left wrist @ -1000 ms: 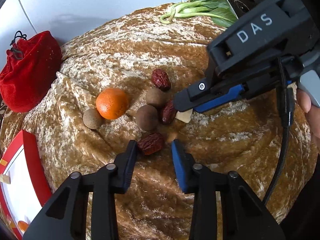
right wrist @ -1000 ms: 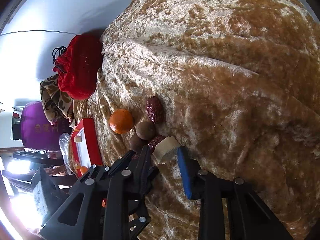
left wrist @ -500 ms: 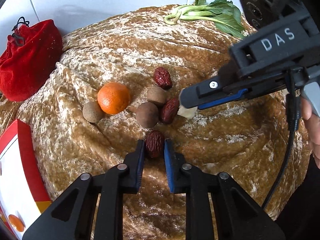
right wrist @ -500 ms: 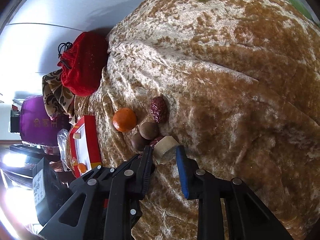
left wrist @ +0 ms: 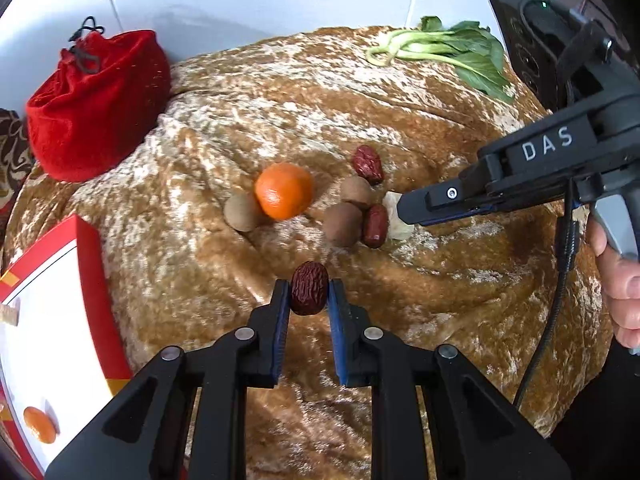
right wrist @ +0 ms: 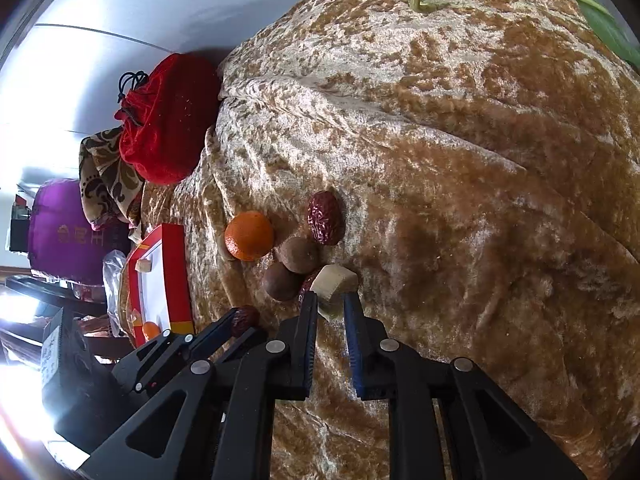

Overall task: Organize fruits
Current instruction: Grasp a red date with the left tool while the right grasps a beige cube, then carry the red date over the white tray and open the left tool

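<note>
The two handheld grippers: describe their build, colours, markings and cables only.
Both the left gripper and the right gripper are black plastic linkages with silver rivets and blue pads inside the fingers. The right one carries white "DAS" lettering, a grey handle and a black cable, gripped by a bare hand.

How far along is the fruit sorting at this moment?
Done: one small orange and a pale piece already lie in the red-rimmed box. In hand: left gripper clamps a red date; right gripper grips a pale chunk. Left on the cloth: orange, three brown round fruits, two dates.
</note>
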Demonstrator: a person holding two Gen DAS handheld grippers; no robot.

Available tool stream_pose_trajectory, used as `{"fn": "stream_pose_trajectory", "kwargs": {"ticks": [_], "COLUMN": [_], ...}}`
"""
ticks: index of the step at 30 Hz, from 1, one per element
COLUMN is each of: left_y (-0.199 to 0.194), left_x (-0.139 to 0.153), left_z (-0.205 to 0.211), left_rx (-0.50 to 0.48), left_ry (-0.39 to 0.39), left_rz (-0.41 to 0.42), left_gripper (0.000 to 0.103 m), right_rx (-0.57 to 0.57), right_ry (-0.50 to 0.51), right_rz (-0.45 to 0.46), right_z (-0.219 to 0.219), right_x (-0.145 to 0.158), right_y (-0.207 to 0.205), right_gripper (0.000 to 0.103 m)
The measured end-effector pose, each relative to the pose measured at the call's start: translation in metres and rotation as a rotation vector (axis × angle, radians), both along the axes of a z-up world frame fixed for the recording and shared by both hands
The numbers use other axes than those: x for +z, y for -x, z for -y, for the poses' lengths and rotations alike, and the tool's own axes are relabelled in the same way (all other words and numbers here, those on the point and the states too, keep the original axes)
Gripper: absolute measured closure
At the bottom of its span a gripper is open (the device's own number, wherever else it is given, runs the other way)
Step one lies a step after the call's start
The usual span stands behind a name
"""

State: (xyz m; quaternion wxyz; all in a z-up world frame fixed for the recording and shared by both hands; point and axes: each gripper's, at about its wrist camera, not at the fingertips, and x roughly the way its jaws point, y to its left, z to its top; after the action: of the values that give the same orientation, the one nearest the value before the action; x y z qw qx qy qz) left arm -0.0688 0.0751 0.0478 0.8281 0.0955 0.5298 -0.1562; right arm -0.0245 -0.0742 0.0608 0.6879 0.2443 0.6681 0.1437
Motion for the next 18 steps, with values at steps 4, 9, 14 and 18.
{"fn": "stream_pose_trajectory", "kwargs": {"ticks": [4, 9, 14, 18], "left_y": [0.007, 0.011, 0.006, 0.005], "left_x": [0.001, 0.004, 0.003, 0.004], "left_z": [0.0, -0.007, -0.008, -0.011], "left_rx": [0.011, 0.027, 0.048, 0.061], "left_ry": [-0.015, -0.014, -0.006, -0.002], "left_rz": [0.007, 0.008, 0.015, 0.017], "left_gripper": [0.086, 0.086, 0.086, 0.086], "right_rx": [-0.013, -0.027, -0.038, -0.017], "right_ry": [0.008, 0.005, -0.015, 0.003], "right_rz": [0.0, 0.0, 0.012, 0.014], "right_z": [-0.002, -0.008, -0.008, -0.009], "right_x": [-0.002, -0.008, -0.012, -0.013], "right_y": [-0.002, -0.006, -0.01, -0.01], "right_gripper": [0.076, 0.067, 0.063, 0.074]}}
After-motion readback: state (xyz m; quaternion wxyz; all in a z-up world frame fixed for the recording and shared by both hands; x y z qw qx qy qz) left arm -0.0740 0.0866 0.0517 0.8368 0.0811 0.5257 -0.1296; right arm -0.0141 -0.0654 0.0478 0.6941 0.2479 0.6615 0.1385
